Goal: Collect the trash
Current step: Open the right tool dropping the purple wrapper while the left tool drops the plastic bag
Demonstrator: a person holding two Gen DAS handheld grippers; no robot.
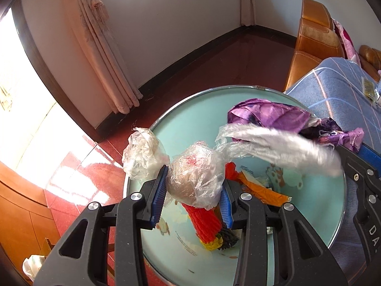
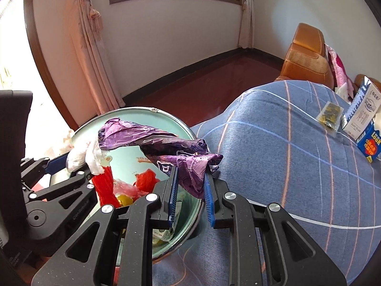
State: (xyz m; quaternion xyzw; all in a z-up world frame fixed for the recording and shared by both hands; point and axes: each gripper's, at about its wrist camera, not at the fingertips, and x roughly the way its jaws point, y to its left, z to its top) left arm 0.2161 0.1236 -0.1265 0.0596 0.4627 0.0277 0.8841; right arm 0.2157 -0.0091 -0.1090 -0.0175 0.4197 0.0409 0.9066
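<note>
1. Left gripper [image 1: 194,188]: blue pads clamped on a crumpled clear plastic bag [image 1: 196,178], held above the round bin [image 1: 190,109]; a second clear wad [image 1: 142,153] sits just beside it at the bin's rim.
2. Right gripper [image 2: 190,190]: jaws narrow, pinching a purple wrapper [image 2: 152,140] that stretches out over the bin's mouth.
3. Bin contents: red foam netting [image 1: 206,224], an orange scrap [image 1: 264,190] and yellow pieces lie on its pale green floor.
4. Blue checked bedcover [image 2: 285,155] touches the bin's right side; two cartons [image 2: 362,116] and a small packet [image 2: 329,114] rest on it, well apart from both grippers.
</note>
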